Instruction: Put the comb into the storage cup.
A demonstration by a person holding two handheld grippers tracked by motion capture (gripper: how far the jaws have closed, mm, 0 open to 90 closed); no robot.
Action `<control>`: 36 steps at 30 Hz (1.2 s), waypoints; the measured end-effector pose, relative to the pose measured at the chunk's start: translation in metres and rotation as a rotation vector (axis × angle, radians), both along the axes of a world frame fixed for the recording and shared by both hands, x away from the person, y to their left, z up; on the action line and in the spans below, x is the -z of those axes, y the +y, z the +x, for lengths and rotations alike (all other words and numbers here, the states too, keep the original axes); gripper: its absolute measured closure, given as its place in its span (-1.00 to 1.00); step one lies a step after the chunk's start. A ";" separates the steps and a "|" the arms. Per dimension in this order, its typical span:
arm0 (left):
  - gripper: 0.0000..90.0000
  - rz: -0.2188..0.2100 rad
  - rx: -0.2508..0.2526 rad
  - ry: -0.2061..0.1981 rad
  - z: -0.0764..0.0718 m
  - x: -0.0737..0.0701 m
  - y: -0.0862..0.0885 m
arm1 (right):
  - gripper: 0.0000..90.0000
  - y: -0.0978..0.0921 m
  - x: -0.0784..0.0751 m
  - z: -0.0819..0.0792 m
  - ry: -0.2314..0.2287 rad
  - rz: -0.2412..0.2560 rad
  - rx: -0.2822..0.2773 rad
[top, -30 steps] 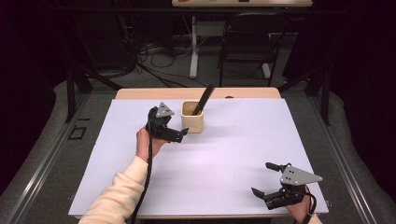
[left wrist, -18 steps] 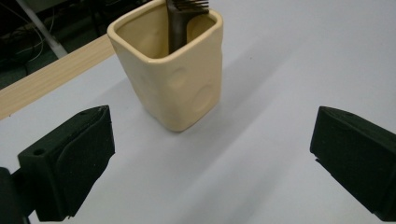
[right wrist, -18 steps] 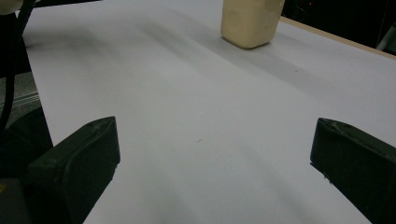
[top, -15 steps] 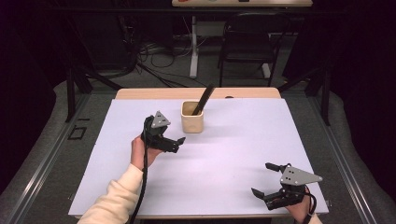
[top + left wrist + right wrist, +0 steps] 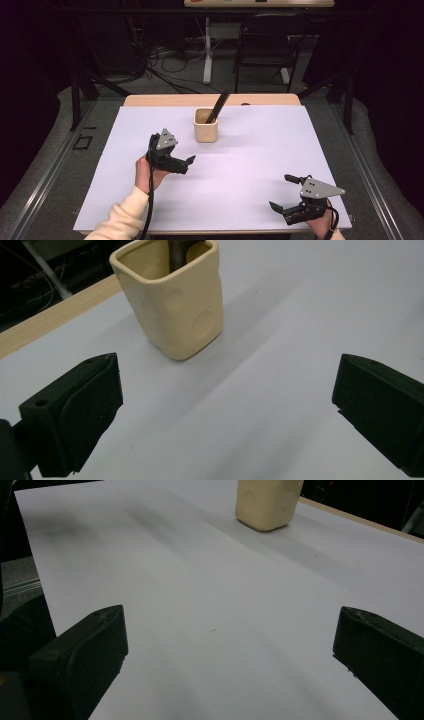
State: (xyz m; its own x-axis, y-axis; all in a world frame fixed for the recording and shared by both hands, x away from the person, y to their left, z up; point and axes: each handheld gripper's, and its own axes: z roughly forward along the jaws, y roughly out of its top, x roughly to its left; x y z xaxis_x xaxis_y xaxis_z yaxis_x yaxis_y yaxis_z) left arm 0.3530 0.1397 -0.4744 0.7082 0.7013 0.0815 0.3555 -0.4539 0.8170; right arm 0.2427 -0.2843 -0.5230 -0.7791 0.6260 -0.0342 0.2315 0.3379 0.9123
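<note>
Both claws are spread wide and empty; left claw (image 5: 187, 162) sits near the cup (image 5: 205, 125), so a sloppy swing could tip it and its dark utensil (image 5: 218, 107).

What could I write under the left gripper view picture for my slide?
Open left gripper faces a cream cup holding a dark tool on the white table cover.

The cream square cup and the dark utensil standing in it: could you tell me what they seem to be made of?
The cream square cup looks like matte glazed ceramic, possibly plastic: smooth, thick-rimmed, with soft dimples in its walls. The dark utensil looks like dull black plastic or wood; it's too small and dark to say.
</note>
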 end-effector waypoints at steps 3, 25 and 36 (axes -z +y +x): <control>-1.00 0.002 -0.017 -0.003 -0.005 0.002 0.002 | -0.98 0.000 0.000 0.000 0.000 0.001 -0.001; -1.00 -0.009 -0.047 -0.021 -0.039 0.014 0.017 | -0.98 0.000 0.000 0.000 0.001 -0.001 0.001; -1.00 -0.024 -0.057 -0.039 -0.059 0.025 0.023 | -0.98 0.000 0.000 0.000 0.000 -0.002 0.003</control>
